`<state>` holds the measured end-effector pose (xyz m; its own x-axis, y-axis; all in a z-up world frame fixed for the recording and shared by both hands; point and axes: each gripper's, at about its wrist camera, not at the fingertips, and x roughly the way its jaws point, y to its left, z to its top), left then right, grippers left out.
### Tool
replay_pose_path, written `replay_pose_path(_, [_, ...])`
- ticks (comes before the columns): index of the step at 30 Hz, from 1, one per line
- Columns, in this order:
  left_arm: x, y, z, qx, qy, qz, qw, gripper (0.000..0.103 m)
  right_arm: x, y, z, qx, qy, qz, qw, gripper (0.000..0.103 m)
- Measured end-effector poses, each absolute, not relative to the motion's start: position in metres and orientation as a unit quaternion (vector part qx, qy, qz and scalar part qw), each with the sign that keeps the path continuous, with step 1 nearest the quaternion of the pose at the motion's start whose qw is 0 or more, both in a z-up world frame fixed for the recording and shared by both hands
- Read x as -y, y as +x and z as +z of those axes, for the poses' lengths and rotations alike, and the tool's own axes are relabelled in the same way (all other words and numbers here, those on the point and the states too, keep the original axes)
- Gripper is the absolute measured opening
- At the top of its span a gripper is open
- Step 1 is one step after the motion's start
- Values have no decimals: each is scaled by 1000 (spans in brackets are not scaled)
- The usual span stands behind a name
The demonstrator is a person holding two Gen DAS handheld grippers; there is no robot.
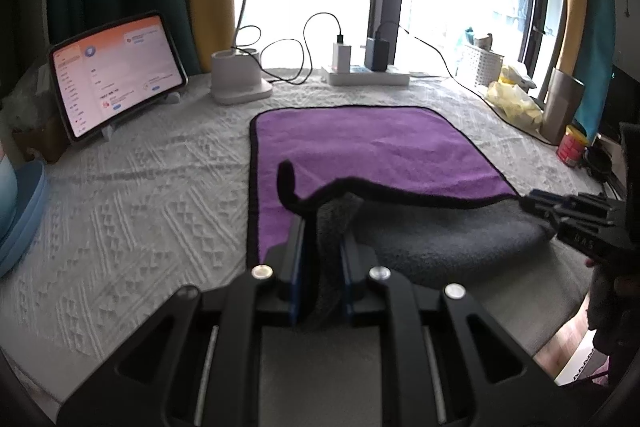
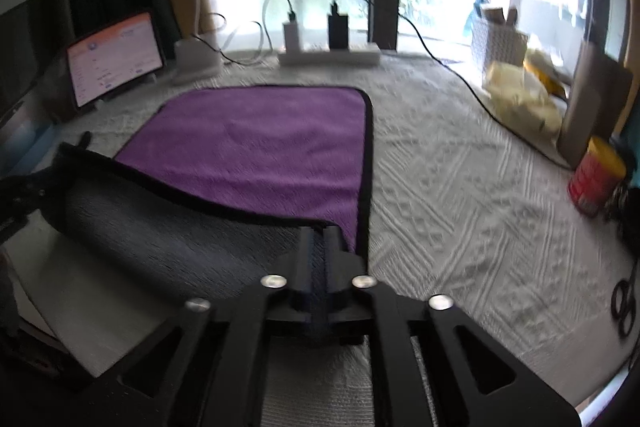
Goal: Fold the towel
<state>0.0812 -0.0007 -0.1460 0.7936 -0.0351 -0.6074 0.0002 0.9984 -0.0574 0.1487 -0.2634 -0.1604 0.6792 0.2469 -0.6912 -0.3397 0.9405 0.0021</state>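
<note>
Both your left gripper (image 1: 322, 227) and right gripper (image 2: 318, 239) pinch the towel (image 1: 360, 147); carry both corners evenly toward twelve o'clock.

Your left claw (image 1: 323, 227) is matte black, with blue pads lining its two fingers (image 1: 297, 259) and round silver screws along the angular frame. Your right claw (image 2: 319, 241) matches it: black frame, silver screws, triangular cut-outs.
</note>
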Motion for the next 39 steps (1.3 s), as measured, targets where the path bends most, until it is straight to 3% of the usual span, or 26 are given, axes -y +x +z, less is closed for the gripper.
replay_pose_path(1, [1, 80, -145, -320, -26, -9, 947, 16, 264, 149, -161, -368, -64, 161, 914, 49])
replay_pose_path(2, [1, 78, -145, -318, -24, -8, 948, 16, 264, 149, -162, -366, -65, 160, 914, 52])
replay_pose_path(11, [-1, 70, -149, -322, -23, -3, 946, 16, 259, 150, -170, -372, -84, 168, 909, 51])
replay_pose_path(16, [0, 69, -151, -322, -28, -6, 946, 16, 249, 145, -173, -366, -115, 175, 907, 26])
replay_pose_path(22, [-1, 70, -146, -316, -28, -11, 948, 16, 243, 144, -172, -361, -130, 182, 905, 9])
replay_pose_path(39, [-3, 90, -109, -294, -29, -17, 955, 16, 249, 158, -122, -323, -104, 193, 921, 6])
